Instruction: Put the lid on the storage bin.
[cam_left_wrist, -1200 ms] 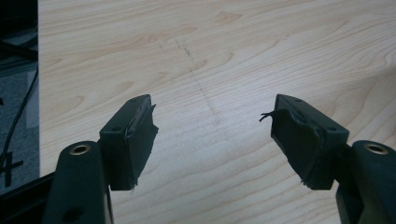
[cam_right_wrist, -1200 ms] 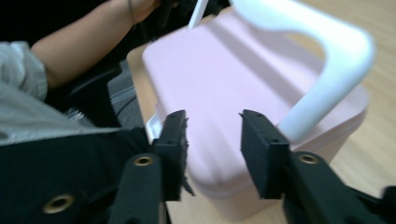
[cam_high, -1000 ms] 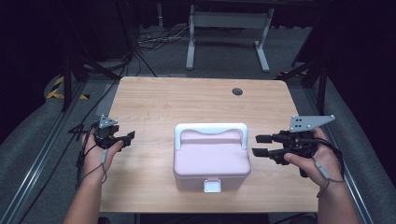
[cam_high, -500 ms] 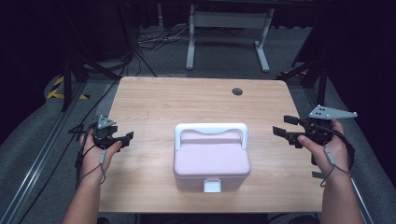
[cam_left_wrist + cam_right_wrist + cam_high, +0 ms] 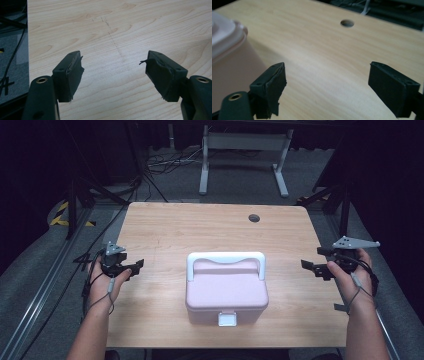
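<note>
A pink lidded box [image 5: 226, 292] with a white handle [image 5: 226, 258] and a white front latch [image 5: 227, 320] sits shut at the middle front of the wooden table [image 5: 200, 227]. My left gripper [image 5: 131, 268] rests at the table's left edge, open, with bare wood between its jaws [image 5: 113, 71]. At the right edge my right gripper [image 5: 312, 261] is held open, well clear of the box. In the right gripper view [image 5: 327, 85] the pink box [image 5: 227, 57] shows at the left, apart from the jaws.
A round cable hole [image 5: 254, 218] lies at the table's far right. Behind the table stand a white metal frame [image 5: 243, 150] and loose cables [image 5: 160, 162] on the grey floor. Black stands flank both sides.
My right gripper has pulled away to the right, from beside the box out to the table's right edge. The left gripper and the box have stayed put.
</note>
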Action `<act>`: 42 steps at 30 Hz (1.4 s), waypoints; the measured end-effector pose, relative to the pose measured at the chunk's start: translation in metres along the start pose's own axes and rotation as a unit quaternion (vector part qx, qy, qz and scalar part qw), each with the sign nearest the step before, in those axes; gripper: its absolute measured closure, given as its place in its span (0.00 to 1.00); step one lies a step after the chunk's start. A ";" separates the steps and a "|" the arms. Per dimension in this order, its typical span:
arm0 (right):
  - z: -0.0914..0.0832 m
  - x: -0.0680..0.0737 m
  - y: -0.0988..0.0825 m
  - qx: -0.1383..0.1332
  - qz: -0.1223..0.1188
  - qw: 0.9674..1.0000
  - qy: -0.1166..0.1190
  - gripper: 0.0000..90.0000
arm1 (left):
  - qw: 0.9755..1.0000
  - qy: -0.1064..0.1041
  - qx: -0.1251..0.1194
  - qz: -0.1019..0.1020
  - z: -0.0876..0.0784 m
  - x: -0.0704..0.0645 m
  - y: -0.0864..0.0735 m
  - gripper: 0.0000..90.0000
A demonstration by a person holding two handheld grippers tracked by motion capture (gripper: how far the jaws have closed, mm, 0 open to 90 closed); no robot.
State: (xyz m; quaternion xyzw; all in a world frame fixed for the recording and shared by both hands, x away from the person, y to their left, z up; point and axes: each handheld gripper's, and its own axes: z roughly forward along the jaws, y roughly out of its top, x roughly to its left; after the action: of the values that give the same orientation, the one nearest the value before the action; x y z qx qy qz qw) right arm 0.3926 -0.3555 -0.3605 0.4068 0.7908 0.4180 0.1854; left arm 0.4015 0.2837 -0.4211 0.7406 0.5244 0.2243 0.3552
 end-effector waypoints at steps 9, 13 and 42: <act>0.038 -0.001 -0.020 0.082 0.001 0.997 0.015 0.17 | 1.000 -0.005 0.003 0.000 0.007 -0.001 0.002 0.33; 0.057 0.001 -0.028 0.085 0.008 0.996 0.014 0.17 | 1.000 -0.004 0.007 0.004 0.009 -0.001 0.003 0.33; 0.117 0.020 -0.050 0.075 -0.029 0.996 -0.030 0.17 | 1.000 -0.004 0.017 0.012 0.014 -0.004 0.001 0.33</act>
State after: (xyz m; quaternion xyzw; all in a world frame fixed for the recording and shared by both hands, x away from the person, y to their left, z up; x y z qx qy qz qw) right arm 0.4301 -0.2959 -0.4685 0.4086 0.8257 0.3393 0.1902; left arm 0.4108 0.2755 -0.4295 0.7539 0.5178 0.2166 0.3416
